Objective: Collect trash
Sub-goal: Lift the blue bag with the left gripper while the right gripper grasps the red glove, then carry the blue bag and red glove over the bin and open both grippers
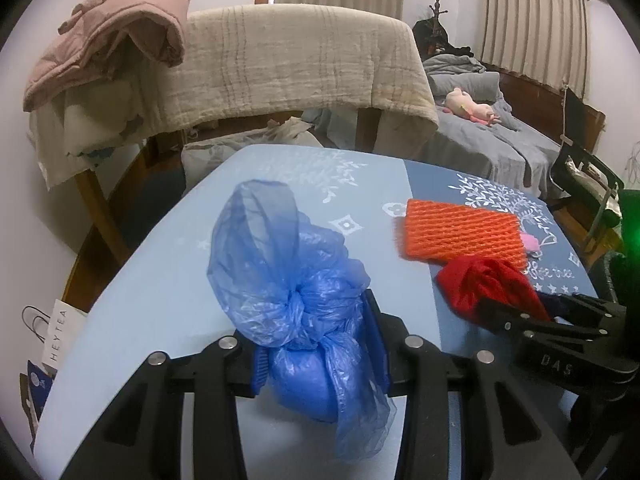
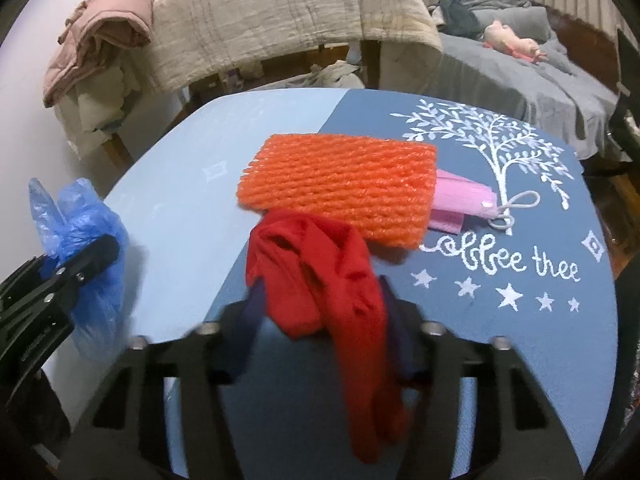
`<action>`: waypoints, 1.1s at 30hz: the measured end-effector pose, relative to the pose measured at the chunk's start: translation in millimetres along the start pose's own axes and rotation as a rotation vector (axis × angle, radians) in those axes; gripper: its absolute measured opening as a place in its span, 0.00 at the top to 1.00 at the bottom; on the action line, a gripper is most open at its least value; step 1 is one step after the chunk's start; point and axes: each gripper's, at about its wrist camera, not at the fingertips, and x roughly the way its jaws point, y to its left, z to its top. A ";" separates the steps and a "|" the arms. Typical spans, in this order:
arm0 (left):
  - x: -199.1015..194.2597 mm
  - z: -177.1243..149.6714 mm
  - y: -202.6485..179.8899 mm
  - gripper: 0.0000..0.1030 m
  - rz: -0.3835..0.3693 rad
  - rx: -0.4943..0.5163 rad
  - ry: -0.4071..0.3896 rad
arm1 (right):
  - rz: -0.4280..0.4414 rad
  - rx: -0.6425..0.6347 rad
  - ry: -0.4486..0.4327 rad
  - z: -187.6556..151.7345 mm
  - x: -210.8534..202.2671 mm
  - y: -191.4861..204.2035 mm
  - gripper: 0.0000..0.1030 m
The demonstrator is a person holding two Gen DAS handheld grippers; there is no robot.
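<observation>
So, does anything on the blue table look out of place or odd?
Yes. A pink face mask lies half tucked under the orange foam net on the table, only its end and ear loop showing. Easy to miss while collecting trash. Nothing looks spilled or broken.

Left gripper (image 1: 320, 354): tilted downward, jaws closed on a knotted blue plastic bag (image 1: 296, 276) pinched between the pads. Right gripper (image 2: 324, 320): tilted downward beside the left unit, jaws narrowed around a red cloth (image 2: 332, 288) that hangs between the fingers (image 2: 244, 320).
</observation>
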 end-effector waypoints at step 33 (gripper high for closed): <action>-80.0 29.2 -106.5 0.61 -0.148 0.115 -0.138 | -0.009 0.076 -0.233 -8.2 -153.1 -59.7 0.81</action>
